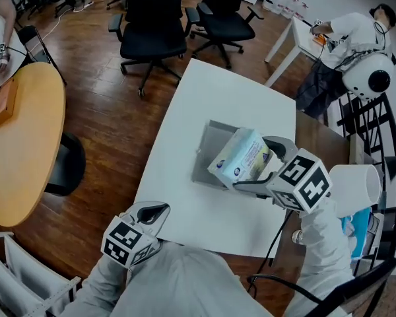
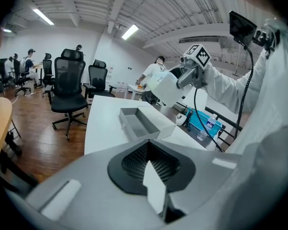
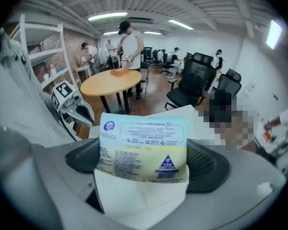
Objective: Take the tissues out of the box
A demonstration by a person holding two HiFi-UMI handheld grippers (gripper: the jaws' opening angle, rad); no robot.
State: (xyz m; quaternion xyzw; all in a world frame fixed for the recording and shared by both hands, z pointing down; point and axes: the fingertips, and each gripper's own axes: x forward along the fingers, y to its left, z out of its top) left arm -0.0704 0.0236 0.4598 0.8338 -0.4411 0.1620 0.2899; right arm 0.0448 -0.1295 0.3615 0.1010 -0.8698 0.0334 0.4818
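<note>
1. The white table (image 1: 214,101) stands in front of me on a wooden floor.
2. The grey box (image 1: 214,137) lies open on the table, towards its right side. In the left gripper view the box (image 2: 139,121) rests flat, with its open face turned up.
3. The tissue pack (image 1: 241,157) is out of the box. It is held in the air above the box's right part, tilted, and does not touch the box. In the right gripper view the tissue pack (image 3: 144,150) shows its printed face, blue at the top and yellow below, with white folds under it.
4. My right gripper (image 1: 261,165) is clenched on the tissue pack, one dark pad against each side of it (image 3: 144,159).
5. My left gripper (image 1: 153,212) is at the near edge of the table, well apart from the box. Its jaws are closed together with nothing between them (image 2: 151,169).
</note>
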